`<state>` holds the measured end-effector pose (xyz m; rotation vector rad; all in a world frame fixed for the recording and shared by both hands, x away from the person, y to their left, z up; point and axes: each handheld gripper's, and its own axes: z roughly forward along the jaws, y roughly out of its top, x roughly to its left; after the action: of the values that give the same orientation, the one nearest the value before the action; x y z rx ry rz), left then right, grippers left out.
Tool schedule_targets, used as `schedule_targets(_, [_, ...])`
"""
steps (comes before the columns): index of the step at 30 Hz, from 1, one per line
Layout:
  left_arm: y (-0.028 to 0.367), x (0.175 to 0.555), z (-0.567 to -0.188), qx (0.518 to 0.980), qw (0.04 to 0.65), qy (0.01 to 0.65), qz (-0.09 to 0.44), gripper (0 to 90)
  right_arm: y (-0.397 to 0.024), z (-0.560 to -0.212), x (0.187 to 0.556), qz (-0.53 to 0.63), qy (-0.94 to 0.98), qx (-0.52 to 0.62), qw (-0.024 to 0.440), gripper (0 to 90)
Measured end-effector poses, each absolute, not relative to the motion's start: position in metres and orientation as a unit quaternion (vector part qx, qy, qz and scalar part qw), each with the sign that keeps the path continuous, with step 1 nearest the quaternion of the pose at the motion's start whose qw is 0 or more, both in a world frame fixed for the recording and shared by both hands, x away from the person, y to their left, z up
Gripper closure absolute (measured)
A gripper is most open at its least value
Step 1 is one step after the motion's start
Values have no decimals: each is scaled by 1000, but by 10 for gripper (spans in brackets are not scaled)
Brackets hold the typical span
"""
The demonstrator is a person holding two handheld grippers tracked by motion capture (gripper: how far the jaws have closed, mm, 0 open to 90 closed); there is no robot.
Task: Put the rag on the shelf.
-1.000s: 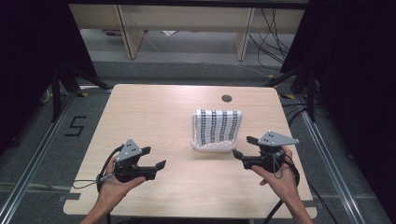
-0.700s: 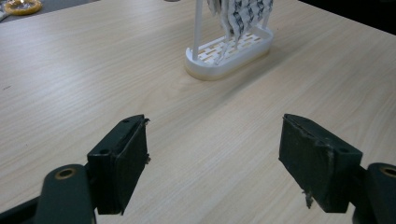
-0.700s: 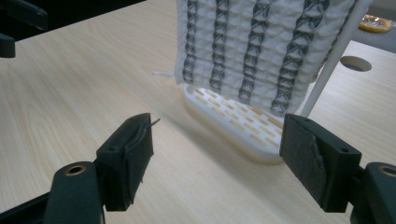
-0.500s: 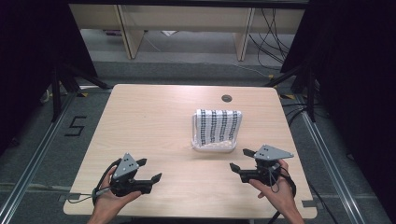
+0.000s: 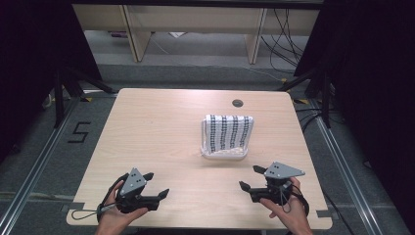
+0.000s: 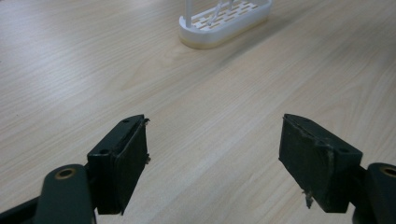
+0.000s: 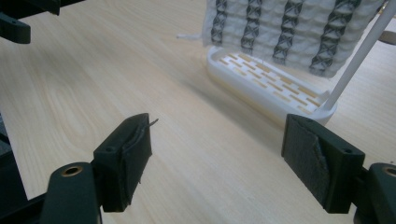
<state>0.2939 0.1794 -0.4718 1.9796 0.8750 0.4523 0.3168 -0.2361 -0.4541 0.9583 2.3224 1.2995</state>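
Both hands are sitting at the near edge of the pale wooden table [image 5: 161,132], lower than they were a second ago: each has been drawing back toward the person, away from the middle of the board. The left gripper [image 5: 155,185] is hovering near the front left corner with its jaws spread wide and nothing between them; the left gripper view is showing bare wood grain in the gap between the two black pads [image 6: 125,163]. The right gripper [image 5: 251,177] is hanging near the front right, its jaws equally wide apart and empty, and the right gripper view is looking between them across the tabletop.

The white slotted plastic rack [image 5: 222,152] is standing right of the table's centre, well apart from both grippers and a little nearer the right one. A white waffle-weave cloth with dark patterned stripes [image 5: 228,132] is hanging over its top rail, draped down toward the base. Neither rack nor cloth has shifted across the three moments. In the right gripper view the rack's slotted base [image 7: 266,88] and the cloth's lower hem [image 7: 289,32] are sitting ahead of the open jaws.
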Motion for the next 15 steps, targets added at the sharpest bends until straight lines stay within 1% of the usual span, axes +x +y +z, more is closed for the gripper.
schedule_targets(4, [181,289,-474,803,443,351,188,230,-237,-459,314,451,814,327,161,247])
schedule_targets(6, [182,287,-475,804,442,350,191,230,-236,-461,310,451,812,340,147,247])
schedule_targets(7, [182,286,-476,802,444,351,192,230,-237,-463,312,455,815,327,148,247])
schedule_targets(8, [183,285,-477,804,440,351,192,230,-238,-463,311,450,816,326,158,246])
schedule_targets(10, [186,283,-478,811,430,346,192,230,-238,-465,309,449,816,331,148,245])
schedule_targets(12, [185,281,-482,807,432,354,192,230,-238,-467,305,447,813,347,138,243])
schedule_targets(15, [187,279,-487,813,424,350,191,230,-240,-472,306,445,817,335,148,237])
